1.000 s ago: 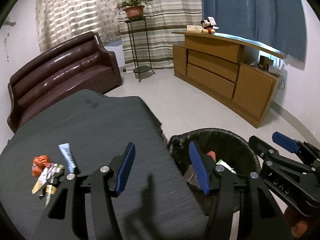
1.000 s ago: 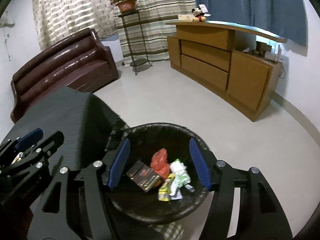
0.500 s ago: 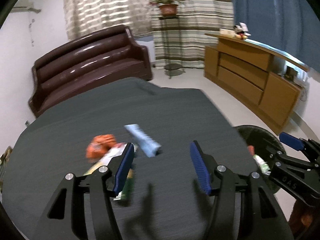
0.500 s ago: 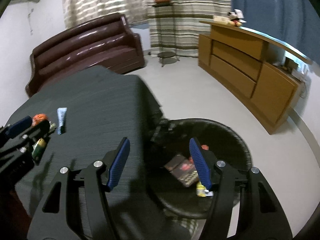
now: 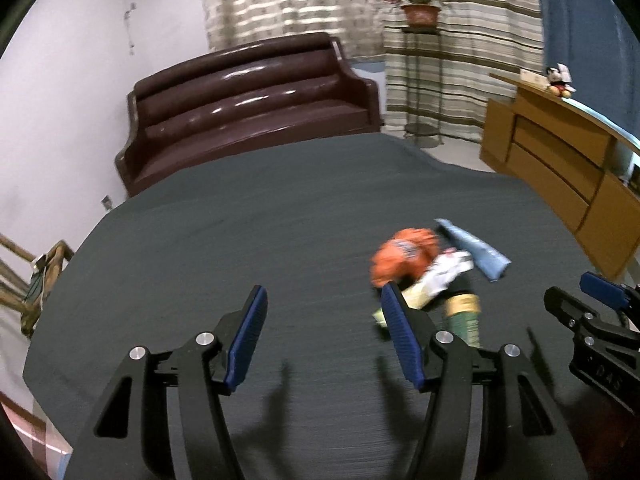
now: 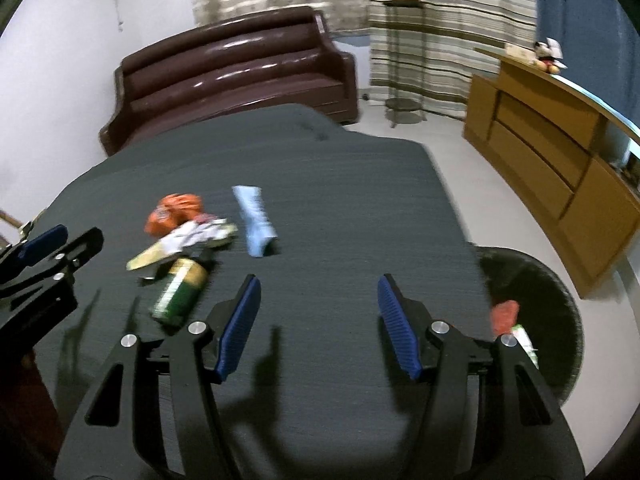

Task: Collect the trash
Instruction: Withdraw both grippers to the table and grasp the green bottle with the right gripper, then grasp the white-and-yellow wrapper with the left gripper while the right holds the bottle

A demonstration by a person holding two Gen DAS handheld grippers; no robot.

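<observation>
Altogether, four trash pieces (image 6: 188, 240) lie on one table (image 6: 340, 200).

The left gripper (image 5: 322, 336) fills the lower part of its own view: matte black plastic arms with triangular cut-outs, silver round screw heads at the joints, and ribbed blue pads (image 5: 247, 336) on the inner faces. The right gripper (image 6: 318, 326) is built the same; at the right edge of the left view its black body bears embossed lettering.
</observation>
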